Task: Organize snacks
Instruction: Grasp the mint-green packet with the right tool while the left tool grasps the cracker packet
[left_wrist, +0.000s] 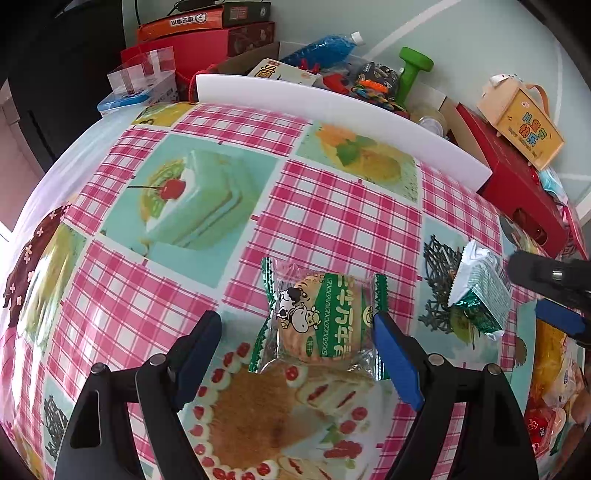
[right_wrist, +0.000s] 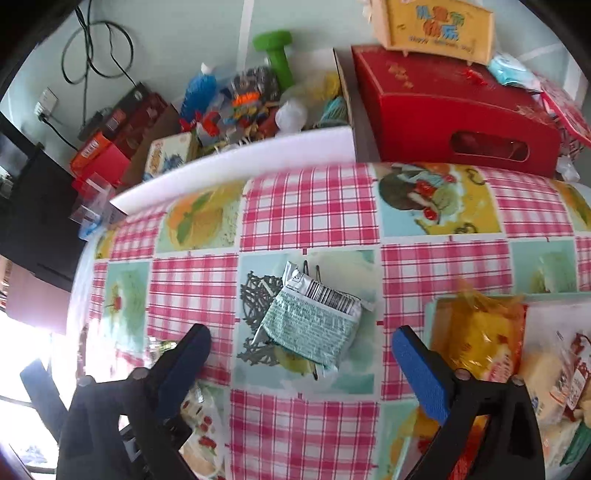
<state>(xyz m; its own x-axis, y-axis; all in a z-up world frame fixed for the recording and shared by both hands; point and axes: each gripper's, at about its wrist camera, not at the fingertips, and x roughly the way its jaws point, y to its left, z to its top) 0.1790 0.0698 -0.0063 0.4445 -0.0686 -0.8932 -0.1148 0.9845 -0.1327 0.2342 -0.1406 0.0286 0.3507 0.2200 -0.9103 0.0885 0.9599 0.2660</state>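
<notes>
Lay flat on the tabletop (left_wrist: 325, 206): a clear, green-edged biscuit packet (left_wrist: 319, 321) with a cartoon cow (round biscuit showing through). Well to its right, a pale green foil packet (right_wrist: 314, 319), back side up, barcode showing, one end crumpled. Farther right, yellow and cream snack packs (right_wrist: 480, 336), heaped together.

A lived-in home: dessert-print tablecloth (left_wrist: 332, 206), gift boxes (right_wrist: 454, 107), toys, a green dumbbell (left_wrist: 413, 70).

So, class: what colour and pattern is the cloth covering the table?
Pink-and-white check with dessert picture squares, on the plastic tablecloth; clearest in the left wrist view.
</notes>
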